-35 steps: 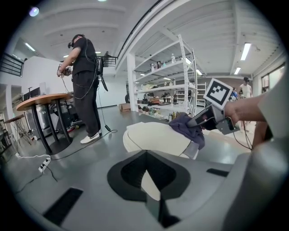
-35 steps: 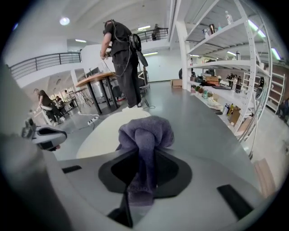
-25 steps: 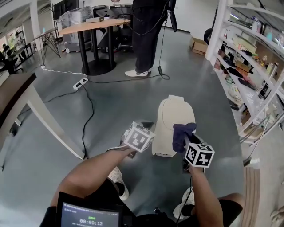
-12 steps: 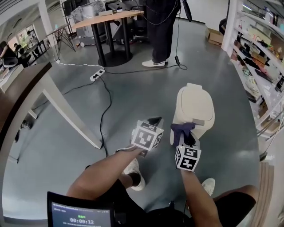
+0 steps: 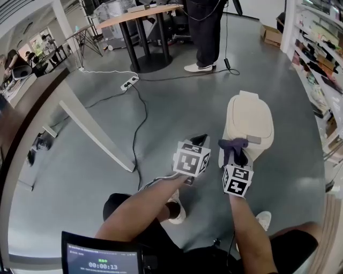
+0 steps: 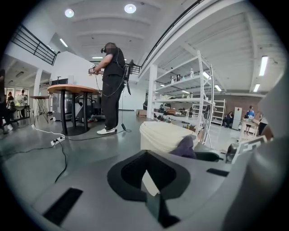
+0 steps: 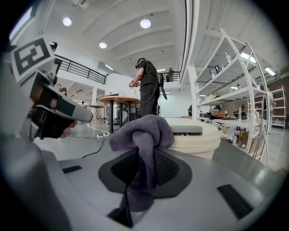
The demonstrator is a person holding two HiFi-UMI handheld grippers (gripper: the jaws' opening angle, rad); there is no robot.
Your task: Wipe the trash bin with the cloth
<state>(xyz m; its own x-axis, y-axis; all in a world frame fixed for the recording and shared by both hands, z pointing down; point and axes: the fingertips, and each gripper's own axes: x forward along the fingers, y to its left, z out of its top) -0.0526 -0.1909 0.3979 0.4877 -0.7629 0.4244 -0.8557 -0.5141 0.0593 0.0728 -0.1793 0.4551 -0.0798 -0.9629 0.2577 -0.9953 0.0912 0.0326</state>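
A cream trash bin point(image 5: 250, 124) with a closed lid stands on the grey floor; it also shows in the left gripper view point(image 6: 163, 135) and the right gripper view point(image 7: 198, 135). A purple cloth point(image 5: 232, 145) hangs bunched at the bin's near edge, with my right gripper point(image 5: 236, 156) shut on it. Up close, the cloth point(image 7: 143, 135) is pinched between the jaws of the right gripper point(image 7: 141, 185). My left gripper point(image 5: 199, 141) hovers just left of the bin, shut and holding nothing point(image 6: 148, 180).
A person point(image 5: 209, 29) stands at the back beside a round table point(image 5: 140, 16). A power strip point(image 5: 128, 83) and its black cable point(image 5: 140, 123) lie on the floor at left, near a slanted white table leg point(image 5: 96, 136). Shelving point(image 5: 321, 64) lines the right side.
The head view has swung, so the bin sits further right and higher. The right gripper with the cloth has slid from the bin's right side to its near front edge; the left gripper stays alongside.
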